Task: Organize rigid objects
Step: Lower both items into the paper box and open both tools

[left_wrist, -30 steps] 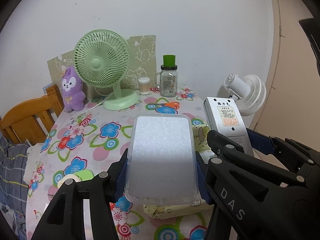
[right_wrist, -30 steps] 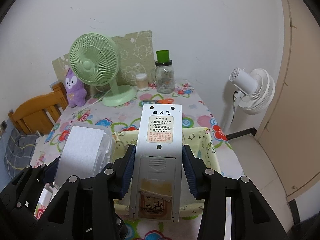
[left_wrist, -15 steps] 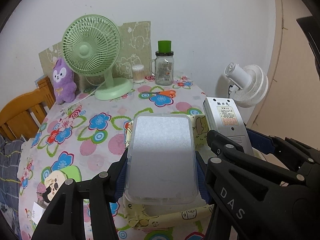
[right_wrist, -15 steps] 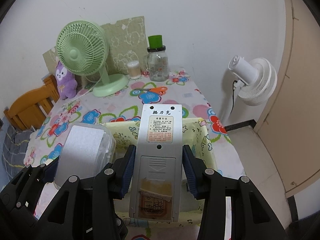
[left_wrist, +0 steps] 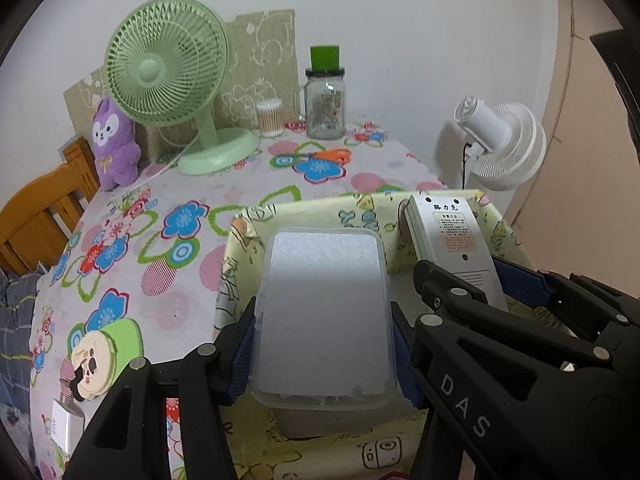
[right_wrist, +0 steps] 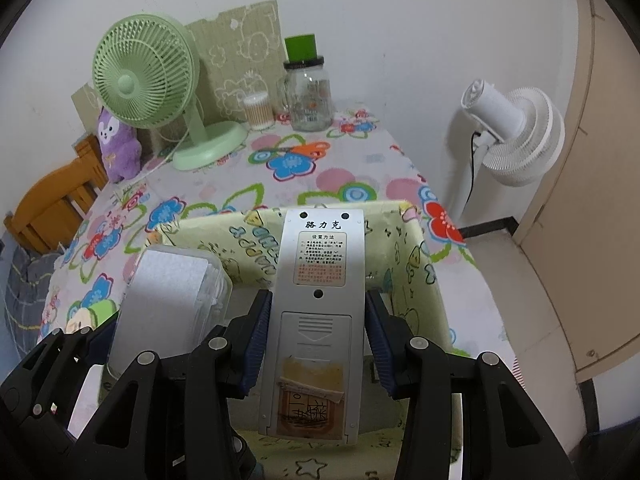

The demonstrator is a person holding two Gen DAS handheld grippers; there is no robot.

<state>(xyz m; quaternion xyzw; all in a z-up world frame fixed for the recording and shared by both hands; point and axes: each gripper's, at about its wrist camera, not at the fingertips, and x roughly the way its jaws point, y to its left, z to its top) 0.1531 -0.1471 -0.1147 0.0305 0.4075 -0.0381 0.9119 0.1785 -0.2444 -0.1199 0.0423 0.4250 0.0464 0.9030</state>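
The left gripper has its blue pads pressed against the long sides of a clear lidded plastic box, closed only as far as the box's width, and the right gripper pinches a grey remote control the same way, held back-side up so its printed label and battery cover face the camera. Both things hang side by side over the open top of a yellow fabric storage basket with cartoon prints, which sits at the near right corner of the flowered tablecloth — judging from the task, they are held level over it so each can be lowered in flat without catching the soft rim. Whether either already rests on the basket floor cannot be told; the box and remote cover most of the interior, so anything lying inside is hidden too. The box's contents are blurred by its frosted lid. At the back of the table stand a green desk fan, a glass jar with a green cap and a purple plush toy, well apart from the basket. A round skull-printed item at the left table edge is hard to identify.
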